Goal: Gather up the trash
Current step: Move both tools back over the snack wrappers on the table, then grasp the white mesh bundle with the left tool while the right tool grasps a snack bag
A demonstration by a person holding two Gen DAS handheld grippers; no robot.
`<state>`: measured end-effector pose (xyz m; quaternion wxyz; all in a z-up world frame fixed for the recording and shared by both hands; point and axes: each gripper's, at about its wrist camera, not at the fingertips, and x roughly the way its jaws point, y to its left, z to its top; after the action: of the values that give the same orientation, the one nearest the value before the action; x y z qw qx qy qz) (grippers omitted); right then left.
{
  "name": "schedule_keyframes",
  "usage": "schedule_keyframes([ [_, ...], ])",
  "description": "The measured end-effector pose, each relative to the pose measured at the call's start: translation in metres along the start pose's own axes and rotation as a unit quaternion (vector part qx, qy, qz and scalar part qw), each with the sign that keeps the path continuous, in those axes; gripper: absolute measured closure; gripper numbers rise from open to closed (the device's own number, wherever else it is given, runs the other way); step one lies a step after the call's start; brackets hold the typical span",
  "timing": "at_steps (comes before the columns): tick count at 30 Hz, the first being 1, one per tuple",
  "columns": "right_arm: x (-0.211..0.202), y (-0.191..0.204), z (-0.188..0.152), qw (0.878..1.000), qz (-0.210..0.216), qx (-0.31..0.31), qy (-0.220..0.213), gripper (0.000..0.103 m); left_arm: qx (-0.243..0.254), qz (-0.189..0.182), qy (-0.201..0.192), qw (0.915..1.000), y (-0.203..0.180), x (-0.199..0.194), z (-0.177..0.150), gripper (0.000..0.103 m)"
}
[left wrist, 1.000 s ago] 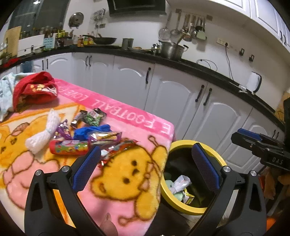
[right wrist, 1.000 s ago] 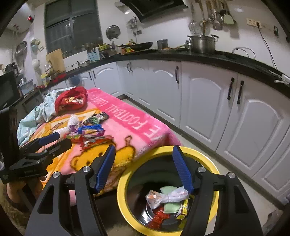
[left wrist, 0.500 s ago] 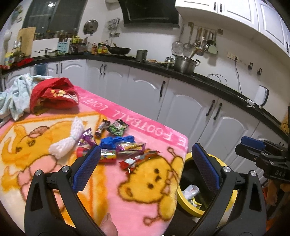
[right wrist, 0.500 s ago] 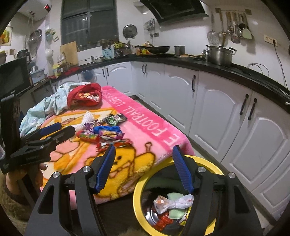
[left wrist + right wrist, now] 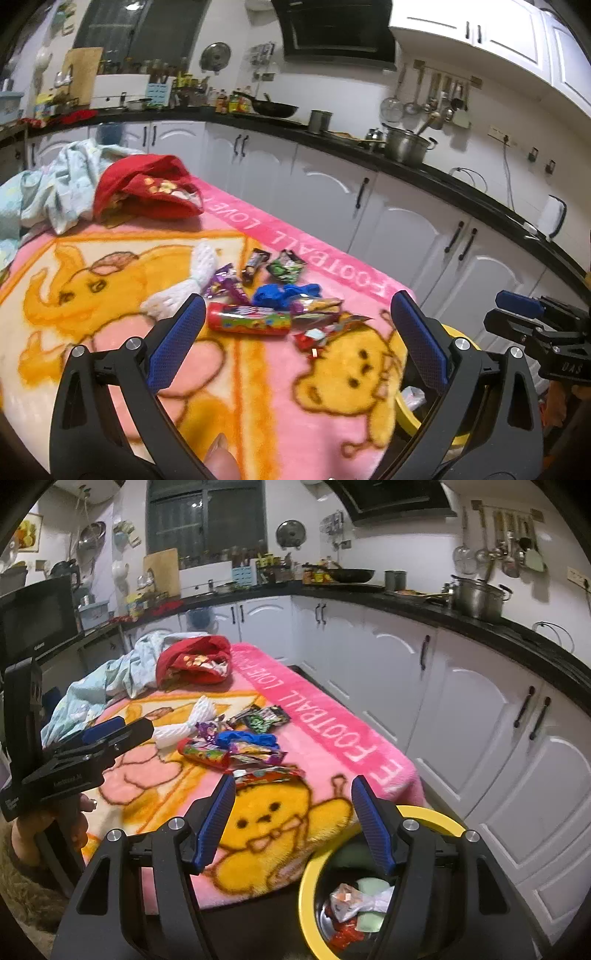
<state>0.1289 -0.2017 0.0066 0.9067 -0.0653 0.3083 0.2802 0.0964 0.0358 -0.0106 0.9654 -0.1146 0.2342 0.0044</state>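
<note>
Several snack wrappers lie in a heap on the pink cartoon blanket (image 5: pixel 110 302): a red tube wrapper (image 5: pixel 248 323), a blue crumpled piece (image 5: pixel 282 293), a green packet (image 5: pixel 286 266) and a red torn wrapper (image 5: pixel 267 775). A yellow-rimmed bin (image 5: pixel 424 814) with trash inside stands on the floor at the table's near right corner. My left gripper (image 5: pixel 297 339) is open and empty, above the blanket just short of the heap. My right gripper (image 5: pixel 293 821) is open and empty, above the table's corner and the bin.
A white knitted cloth (image 5: pixel 184 284) lies left of the wrappers. A red bag (image 5: pixel 147 192) and a pale blue cloth (image 5: pixel 48 192) sit at the table's far end. White cabinets (image 5: pixel 480 716) under a black counter run along the right, close to the table.
Both grippers have pulled up and back from the bin toward the table. The wrapper heap now lies between the left gripper's fingers in view. Both stay open.
</note>
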Motion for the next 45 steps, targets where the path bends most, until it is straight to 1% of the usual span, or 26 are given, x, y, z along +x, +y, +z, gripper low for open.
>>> schedule_keyframes([
  [8, 0.041, 0.018, 0.009, 0.999, 0.019, -0.025, 0.024, 0.040, -0.018, 0.031, 0.002, 0.9994, 0.030, 0.007, 0.000, 0.011],
  [18, 0.101, 0.043, 0.020, 0.996, 0.034, -0.067, 0.055, 0.040, -0.046, 0.064, 0.022, 0.9966, 0.069, 0.028, -0.004, 0.011],
  [25, 0.138, 0.054, 0.024, 0.991, 0.038, -0.105, 0.079, 0.040, -0.076, 0.079, 0.057, 0.9924, 0.094, 0.046, -0.005, 0.011],
  [32, 0.173, 0.058, 0.026, 0.982, 0.033, -0.151, 0.107, 0.042, -0.101, 0.078, 0.073, 0.9890, 0.115, 0.064, 0.000, 0.011],
  [34, 0.184, 0.058, 0.026, 0.979, 0.031, -0.163, 0.121, 0.042, -0.105, 0.075, 0.080, 0.9884, 0.119, 0.070, 0.001, 0.015],
  [36, 0.192, 0.060, 0.025, 0.976, 0.020, -0.177, 0.127, 0.043, -0.106, 0.072, 0.085, 0.9881, 0.121, 0.075, 0.000, 0.016],
  [38, 0.199, 0.061, 0.024, 0.973, 0.020, -0.186, 0.136, 0.045, -0.108, 0.067, 0.093, 0.9875, 0.123, 0.081, -0.002, 0.019],
  [40, 0.204, 0.061, 0.022, 0.971, 0.019, -0.192, 0.143, 0.046, -0.113, 0.062, 0.101, 0.9866, 0.124, 0.086, -0.004, 0.025],
  [43, 0.208, 0.062, 0.021, 0.969, 0.017, -0.199, 0.147, 0.052, -0.118, 0.056, 0.109, 0.9854, 0.125, 0.091, -0.008, 0.032],
  [45, 0.208, 0.063, 0.021, 0.969, 0.021, -0.196, 0.147, 0.061, -0.120, 0.051, 0.111, 0.9852, 0.126, 0.092, -0.009, 0.039],
])
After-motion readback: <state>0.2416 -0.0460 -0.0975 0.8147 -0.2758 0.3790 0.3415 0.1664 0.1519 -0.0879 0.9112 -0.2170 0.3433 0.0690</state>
